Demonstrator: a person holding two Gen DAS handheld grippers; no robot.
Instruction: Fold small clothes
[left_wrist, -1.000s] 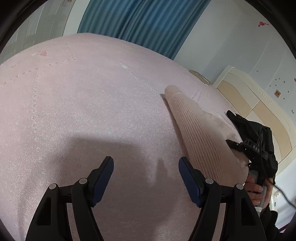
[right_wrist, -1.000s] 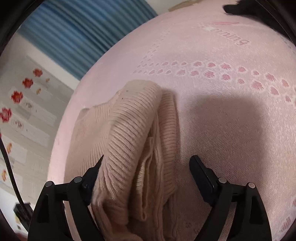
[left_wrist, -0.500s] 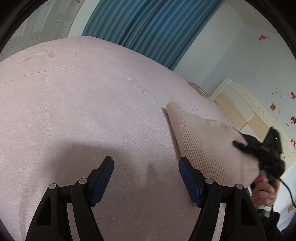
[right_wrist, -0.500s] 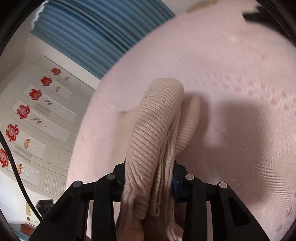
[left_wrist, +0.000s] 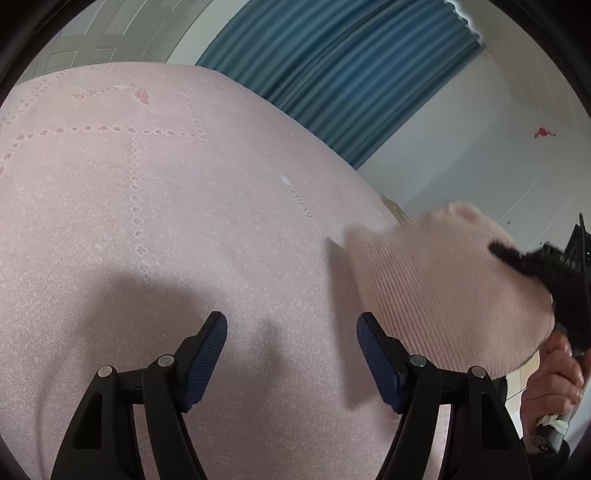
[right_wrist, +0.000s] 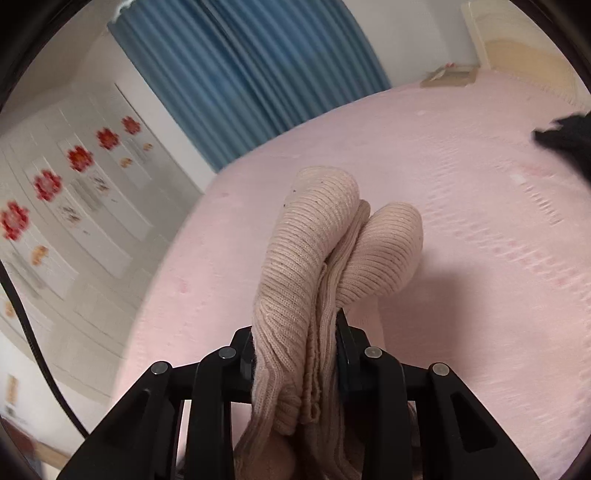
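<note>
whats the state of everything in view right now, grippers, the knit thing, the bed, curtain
right gripper: shut on the knit garment, its jaws have just been closing.
left gripper: open, nothing between its fingers, over the bed.
knit garment: beige, bunched in folds, lifted off the bed.
bed cover: pink, spread flat.
curtain: blue, drawn shut.

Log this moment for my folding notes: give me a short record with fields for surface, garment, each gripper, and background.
surface: pink bedspread
garment: beige ribbed knit, bunched, lifted off the bedspread
right gripper: jaws have just closed; shut on the knit
left gripper: open, nothing between its pads, over bare bedspread
background: blue curtain, flower stickers on the wall
</note>
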